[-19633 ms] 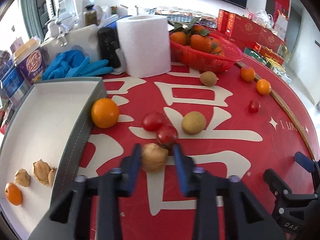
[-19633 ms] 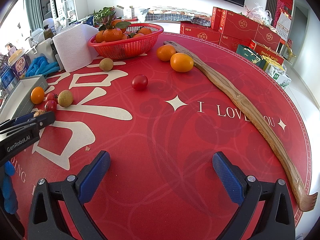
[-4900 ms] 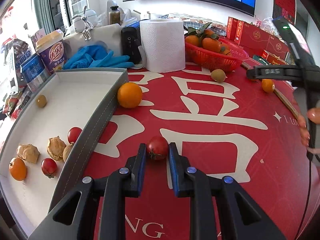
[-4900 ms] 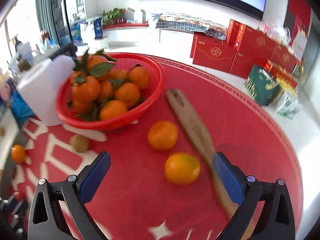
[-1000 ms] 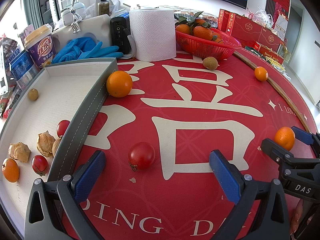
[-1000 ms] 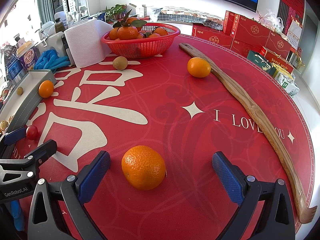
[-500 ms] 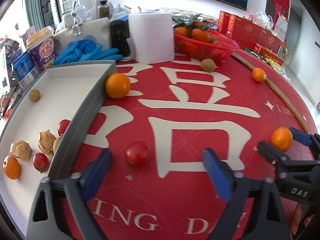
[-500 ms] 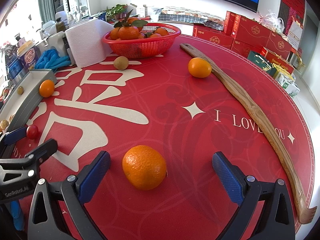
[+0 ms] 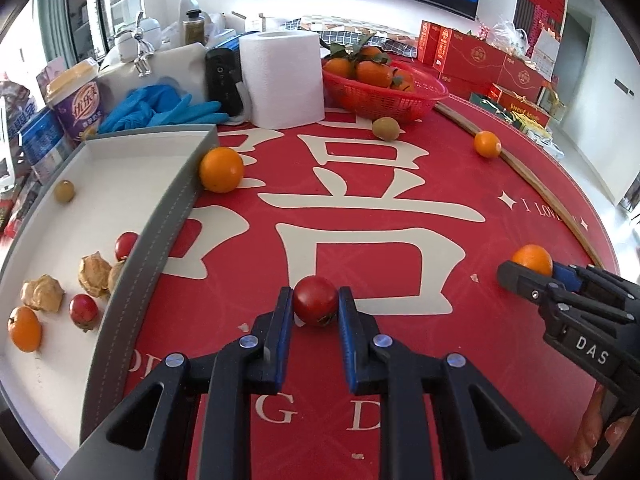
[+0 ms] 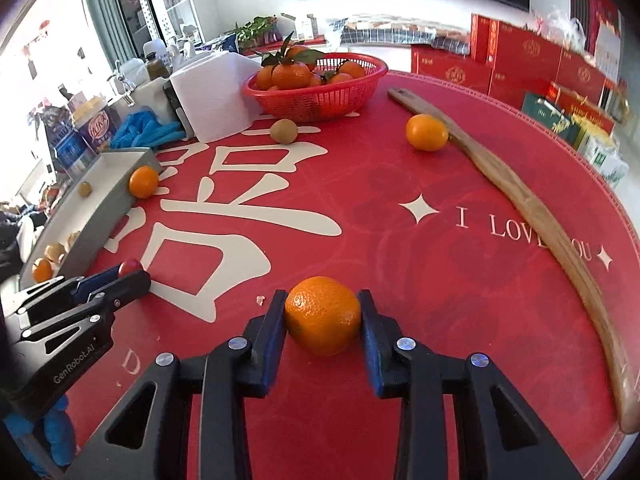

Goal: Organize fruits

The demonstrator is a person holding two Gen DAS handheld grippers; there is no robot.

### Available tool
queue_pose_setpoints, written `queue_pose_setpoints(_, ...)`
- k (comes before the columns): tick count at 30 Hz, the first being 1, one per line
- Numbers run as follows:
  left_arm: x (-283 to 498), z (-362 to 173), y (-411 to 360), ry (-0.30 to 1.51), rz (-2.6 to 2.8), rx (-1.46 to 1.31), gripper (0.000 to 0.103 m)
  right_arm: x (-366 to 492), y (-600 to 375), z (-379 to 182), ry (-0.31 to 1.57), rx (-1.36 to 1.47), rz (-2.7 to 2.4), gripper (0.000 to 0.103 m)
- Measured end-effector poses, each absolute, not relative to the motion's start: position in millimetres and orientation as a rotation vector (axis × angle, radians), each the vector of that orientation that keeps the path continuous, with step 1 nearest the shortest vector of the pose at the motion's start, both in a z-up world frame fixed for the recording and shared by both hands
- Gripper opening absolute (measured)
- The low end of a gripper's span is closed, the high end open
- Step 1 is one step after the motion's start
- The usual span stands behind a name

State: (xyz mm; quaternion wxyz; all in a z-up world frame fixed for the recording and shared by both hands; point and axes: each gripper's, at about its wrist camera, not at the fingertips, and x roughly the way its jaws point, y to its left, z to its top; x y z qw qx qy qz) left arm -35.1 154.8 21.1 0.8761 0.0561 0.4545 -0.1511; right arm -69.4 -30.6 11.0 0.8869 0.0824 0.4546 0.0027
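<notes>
On the red tablecloth, my left gripper (image 9: 314,300) is shut on a small red tomato (image 9: 315,308), its blue pads pressing both sides. The jaws of my right gripper (image 10: 322,306) are closing on an orange (image 10: 322,316), and both pads touch its skin. In the left wrist view the right gripper (image 9: 524,274) shows at the right with that orange (image 9: 532,258) behind its tips. The grey tray (image 9: 160,232) at the left holds several small fruits. Another orange (image 9: 221,169) rests against the tray's outer wall.
A red basket (image 9: 384,100) of leafy oranges stands at the back beside a paper roll (image 9: 282,80). A brownish fruit (image 9: 385,128) and one more orange (image 9: 487,144) lie loose. A long wooden stick (image 10: 532,208) runs along the right edge. Boxes, cups and blue gloves crowd the back left.
Both grippers went from wide open to closed: the left onto the tomato, the right onto the orange. Neither hand has shifted much.
</notes>
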Motion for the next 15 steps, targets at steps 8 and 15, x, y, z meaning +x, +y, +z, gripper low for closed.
queue_pose_setpoints(8, -39, 39, 163, 0.904, -0.315, 0.109, 0.023, -69, -22, 20, 0.944, 0.168, 0.028, 0.035)
queue_pose_setpoints(15, -37, 49, 183, 0.876, -0.294, 0.082, 0.023, -61, -6, 31, 0.943, 0.166, 0.065, 0.035)
